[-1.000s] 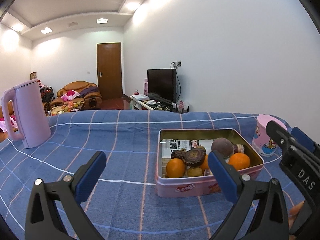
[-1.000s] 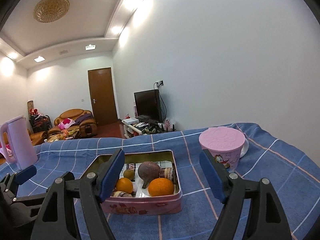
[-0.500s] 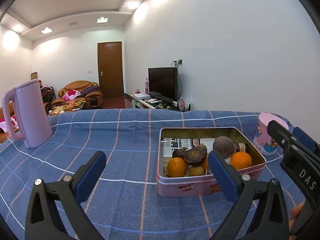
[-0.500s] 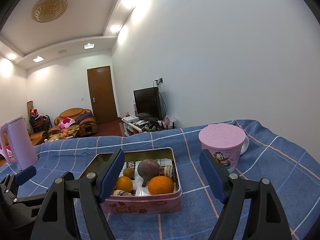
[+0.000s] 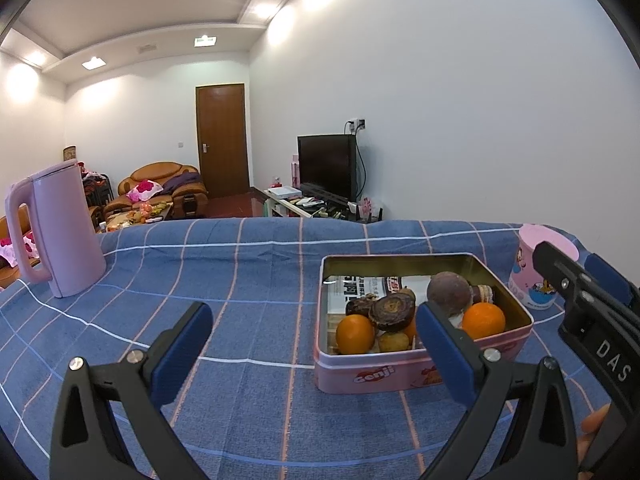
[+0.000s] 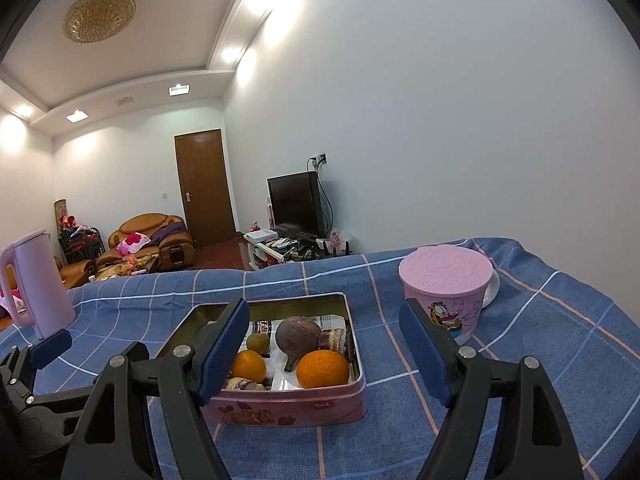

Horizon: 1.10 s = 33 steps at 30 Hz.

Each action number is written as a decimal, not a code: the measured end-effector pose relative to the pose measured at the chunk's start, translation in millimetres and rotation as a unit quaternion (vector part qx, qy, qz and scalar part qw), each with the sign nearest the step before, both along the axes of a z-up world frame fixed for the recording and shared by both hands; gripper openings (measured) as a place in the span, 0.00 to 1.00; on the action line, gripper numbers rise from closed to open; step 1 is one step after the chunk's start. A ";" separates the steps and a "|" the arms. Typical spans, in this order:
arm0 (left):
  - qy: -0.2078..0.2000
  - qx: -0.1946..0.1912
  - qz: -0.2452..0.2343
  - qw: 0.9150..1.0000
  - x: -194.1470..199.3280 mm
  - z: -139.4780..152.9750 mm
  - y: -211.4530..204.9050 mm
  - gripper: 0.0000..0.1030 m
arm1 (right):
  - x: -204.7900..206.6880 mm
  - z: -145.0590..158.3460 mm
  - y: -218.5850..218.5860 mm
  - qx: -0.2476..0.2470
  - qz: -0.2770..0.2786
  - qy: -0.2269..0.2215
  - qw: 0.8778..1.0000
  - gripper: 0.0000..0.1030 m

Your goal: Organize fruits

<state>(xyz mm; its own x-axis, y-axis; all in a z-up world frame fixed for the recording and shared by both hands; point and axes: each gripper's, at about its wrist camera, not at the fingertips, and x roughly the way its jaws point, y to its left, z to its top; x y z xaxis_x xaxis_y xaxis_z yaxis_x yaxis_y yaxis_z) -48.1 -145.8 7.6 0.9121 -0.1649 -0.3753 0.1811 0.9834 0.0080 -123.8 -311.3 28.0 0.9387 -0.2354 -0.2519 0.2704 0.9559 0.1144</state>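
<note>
Fruits [image 6: 322,368] lie before both tools, jaws apart

Right gripper [image 6: 324,344] spread wide before pink tin [image 6: 288,410] of fruit

The pink tin [image 5: 400,374], lower right of the left wrist view, reads "Genji" in white on a red patch. "DAS" stands in white on the black right gripper [image 5: 612,356] at the right edge. The pink cup's lid [image 6: 445,270] is embossed "GARFIELD".
</note>
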 end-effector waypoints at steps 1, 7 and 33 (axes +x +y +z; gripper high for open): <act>0.000 0.000 0.000 1.000 0.1 0.0 -0.1 1.00 | 0.0 0.0 0.1 0.000 0.000 0.000 1.000 0.76; 0.001 0.000 0.002 1.000 0.0 0.8 1.0 1.00 | -0.3 0.2 -0.1 0.000 0.000 -0.001 1.000 0.76; 0.007 0.019 0.011 1.000 2.9 0.7 -5.6 1.00 | 1.5 -2.9 -1.9 0.002 -0.003 0.004 1.000 0.76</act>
<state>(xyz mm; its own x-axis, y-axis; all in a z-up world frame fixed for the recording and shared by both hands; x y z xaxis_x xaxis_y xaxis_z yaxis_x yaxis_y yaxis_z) -45.2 -151.4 8.3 0.9098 -0.1303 -0.3940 0.1598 0.9862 0.0429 -122.3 -313.2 25.1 0.9350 -0.2405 -0.2607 0.2778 0.9536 0.1165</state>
